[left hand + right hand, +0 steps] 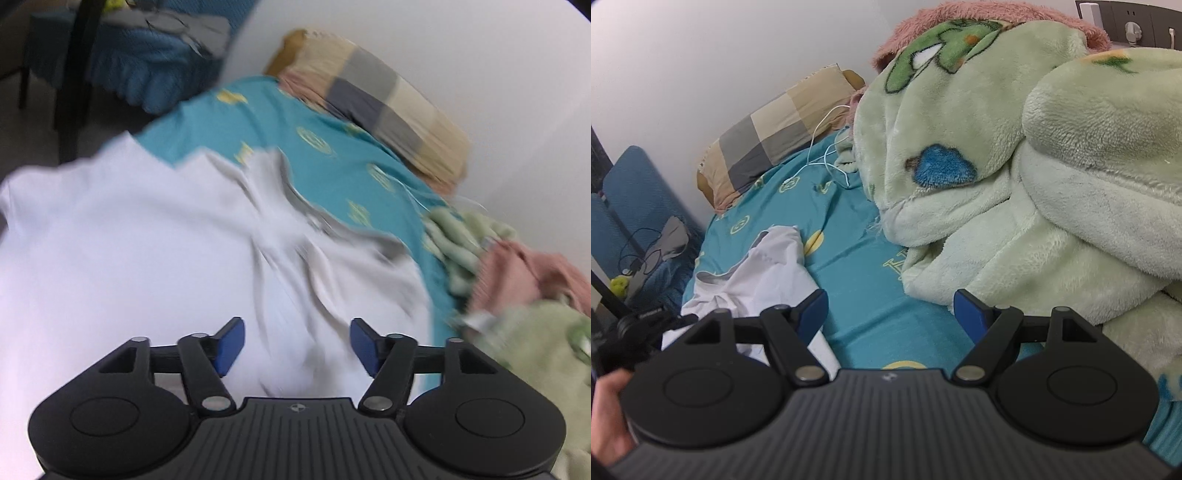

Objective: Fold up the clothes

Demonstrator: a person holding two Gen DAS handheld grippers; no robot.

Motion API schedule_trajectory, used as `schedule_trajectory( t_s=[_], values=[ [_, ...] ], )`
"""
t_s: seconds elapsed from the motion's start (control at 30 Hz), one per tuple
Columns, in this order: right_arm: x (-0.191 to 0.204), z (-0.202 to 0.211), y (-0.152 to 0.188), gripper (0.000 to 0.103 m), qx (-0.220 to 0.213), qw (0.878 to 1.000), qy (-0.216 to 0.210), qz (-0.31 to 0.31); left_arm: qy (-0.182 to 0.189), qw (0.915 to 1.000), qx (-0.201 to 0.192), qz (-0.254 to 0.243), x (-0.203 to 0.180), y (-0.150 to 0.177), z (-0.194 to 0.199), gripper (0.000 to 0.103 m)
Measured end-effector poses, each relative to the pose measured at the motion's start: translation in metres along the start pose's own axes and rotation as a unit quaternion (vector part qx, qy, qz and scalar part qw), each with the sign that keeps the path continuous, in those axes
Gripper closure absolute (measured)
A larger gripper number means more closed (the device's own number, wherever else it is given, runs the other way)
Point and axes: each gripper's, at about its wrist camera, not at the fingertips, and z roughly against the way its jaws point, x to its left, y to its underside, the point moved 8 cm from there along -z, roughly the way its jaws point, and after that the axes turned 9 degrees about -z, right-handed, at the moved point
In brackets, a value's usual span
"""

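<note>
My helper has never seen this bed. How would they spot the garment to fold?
Start at the teal bedsheet. Between the checked pillow and the green fleece blanket lies a white shirt, the only plain white, thin cloth there.

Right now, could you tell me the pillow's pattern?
Beige and grey checks on the pillow, clearest in the right wrist view.

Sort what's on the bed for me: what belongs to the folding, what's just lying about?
Job: white garment, left tool, right tool.
Lying about: green fleece blanket, checked pillow, white cable, pink fleece.
</note>
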Motion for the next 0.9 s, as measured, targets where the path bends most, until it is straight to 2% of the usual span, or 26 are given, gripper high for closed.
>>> schedule_trajectory(
  t_s=[0.1, 0.17, 0.23, 0.3, 0.33, 0.37, 0.4, 0.43, 0.5, 0.57, 0.67, 0.77, 0.83, 0.9],
  values=[
    [-0.001, 0.0, 0.0, 0.026, 0.001, 1.0, 0.0, -0.002, 0.024, 0.999, 0.023, 0.029, -0.018, 0.031, 0.001, 0.031],
    [0.0, -0.003, 0.002, 0.026, 0.006, 1.0, 0.0, -0.003, 0.063, 0.9942, 0.037, 0.079, -0.026, 0.047, -0.009, 0.033],
    [0.001, -0.005, 0.004, 0.026, 0.011, 1.0, 0.0, -0.003, 0.062, 0.9884, 0.05, 0.129, -0.028, 0.06, -0.019, 0.037],
    [0.003, -0.008, 0.007, 0.026, 0.013, 1.0, 0.001, 0.002, 0.057, 0.9832, 0.039, 0.169, -0.024, 0.062, -0.029, 0.048],
    [0.005, -0.009, 0.008, 0.026, 0.013, 1.0, 0.002, 0.007, 0.054, 0.9805, 0.032, 0.186, -0.02, 0.058, -0.033, 0.057],
    [0.006, -0.01, 0.009, 0.026, 0.015, 1.0, 0.002, 0.012, 0.048, 0.9791, 0.024, 0.196, -0.017, 0.056, -0.034, 0.074],
    [0.008, -0.01, 0.011, 0.026, 0.018, 1.0, 0.0, 0.015, 0.043, 0.9777, 0.017, 0.205, -0.013, 0.053, -0.035, 0.085],
    [0.01, -0.011, 0.013, 0.026, 0.021, 1.0, -0.002, 0.018, 0.043, 0.979, 0.012, 0.199, -0.014, 0.048, -0.032, 0.103],
    [0.012, -0.01, 0.015, 0.026, 0.025, 0.999, -0.007, 0.024, 0.043, 0.9833, -0.002, 0.177, -0.016, 0.038, -0.024, 0.101],
    [0.014, -0.008, 0.015, 0.026, 0.025, 0.999, -0.012, 0.026, 0.028, 0.9913, -0.027, 0.125, -0.021, 0.024, -0.009, 0.101],
    [0.015, -0.007, 0.014, 0.026, 0.026, 0.999, -0.019, 0.025, -0.041, 0.9971, -0.044, 0.048, -0.016, 0.009, -0.002, 0.101],
    [0.018, -0.009, 0.017, 0.026, 0.032, 0.999, -0.022, 0.032, -0.114, 0.993, -0.02, -0.024, 0.0, 0.011, -0.018, 0.1],
    [0.021, -0.011, 0.02, 0.026, 0.037, 0.998, -0.023, 0.041, -0.113, 0.9928, 0.003, -0.039, 0.007, 0.017, -0.031, 0.098],
    [0.024, -0.013, 0.023, 0.026, 0.042, 0.998, -0.027, 0.049, -0.099, 0.9944, 0.0, -0.039, 0.008, 0.018, -0.028, 0.096]
  ],
)
